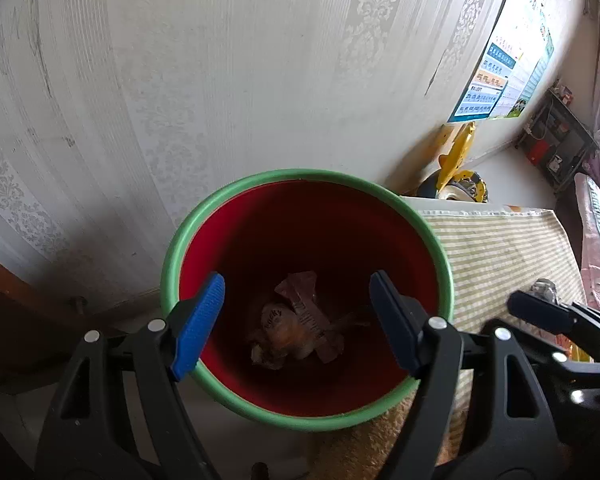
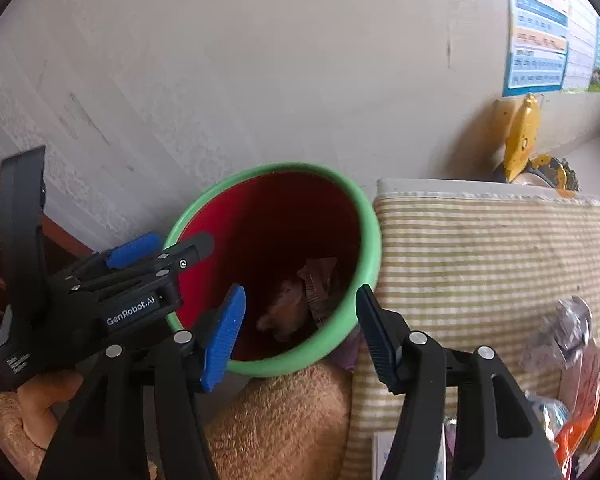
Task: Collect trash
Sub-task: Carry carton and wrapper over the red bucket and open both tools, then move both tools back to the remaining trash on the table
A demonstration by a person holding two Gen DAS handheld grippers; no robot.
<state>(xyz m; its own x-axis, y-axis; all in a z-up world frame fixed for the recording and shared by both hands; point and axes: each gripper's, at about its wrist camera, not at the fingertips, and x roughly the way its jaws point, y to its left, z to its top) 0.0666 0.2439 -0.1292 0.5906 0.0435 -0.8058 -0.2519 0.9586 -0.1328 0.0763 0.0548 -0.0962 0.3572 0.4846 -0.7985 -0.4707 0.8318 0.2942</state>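
While both pairs of tongs are held above it, a red bin with a green rim is seen from over its mouth, standing against a pale patterned wall. At the bottom of the bin, crumpled wrappers are piled together (pinkish and brownish, with print too small to read).

In the left wrist view, the left gripper fills the lower middle of the frame; its blue pads are spread wide apart, one over the bin's left rim and one inside its right rim, and nothing is pinched between them. At the lower right of that frame the right gripper is partly seen.

In the right wrist view, the right gripper is likewise spread, with nothing between its pads; the bin's near rim and the wrappers are seen through the gap. The left gripper is shown at the left of this frame, over the bin's left rim.

Just right of the bin a striped green and cream cloth is spread over a surface. More trash is left on it at the lower right of the frame: a crumpled clear wrapper and an orange packet. A fuzzy tan cloth lies below the bin in the frame. A yellow toy and a poster are seen at the upper right.
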